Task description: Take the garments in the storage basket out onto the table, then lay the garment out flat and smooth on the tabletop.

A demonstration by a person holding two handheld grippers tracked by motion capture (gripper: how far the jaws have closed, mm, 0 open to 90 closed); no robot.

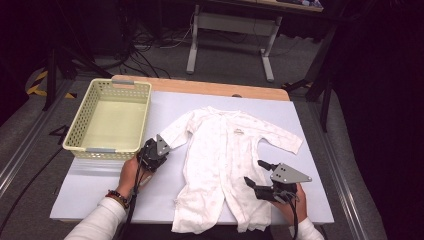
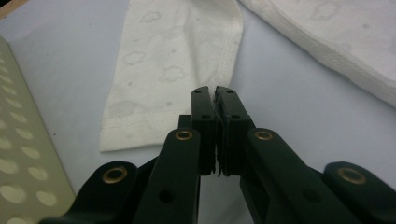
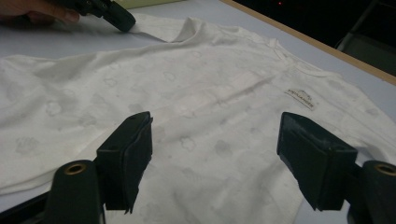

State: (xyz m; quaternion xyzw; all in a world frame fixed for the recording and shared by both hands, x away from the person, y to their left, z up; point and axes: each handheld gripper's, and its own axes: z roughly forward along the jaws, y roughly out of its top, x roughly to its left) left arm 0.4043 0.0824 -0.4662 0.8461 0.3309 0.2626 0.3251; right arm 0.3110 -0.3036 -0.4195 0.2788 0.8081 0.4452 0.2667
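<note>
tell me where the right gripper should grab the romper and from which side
Probably the free sleeve's cuff, approached from the table's right edge. The romper lies flat, so its body offers no fold to pinch, while that sleeve sticks out with a thin hemmed end. The right gripper is open beside the leg; the left gripper is shut at the other sleeve's edge.

1. Pale green perforated basket (image 1: 111, 120) sits at the table's far left corner, upright, with grey handle strips on its near and far rims.
2. Under everything, a light grey mat (image 1: 90, 180) covers most of the table.
3. A strip of wooden tabletop (image 1: 210, 87) peeks out along the far edge.
4. Beyond that, a white-legged desk frame (image 1: 232, 37) stands on the grey floor.
5. Black cables (image 1: 145, 47) tangle on the floor just left of that frame.
</note>
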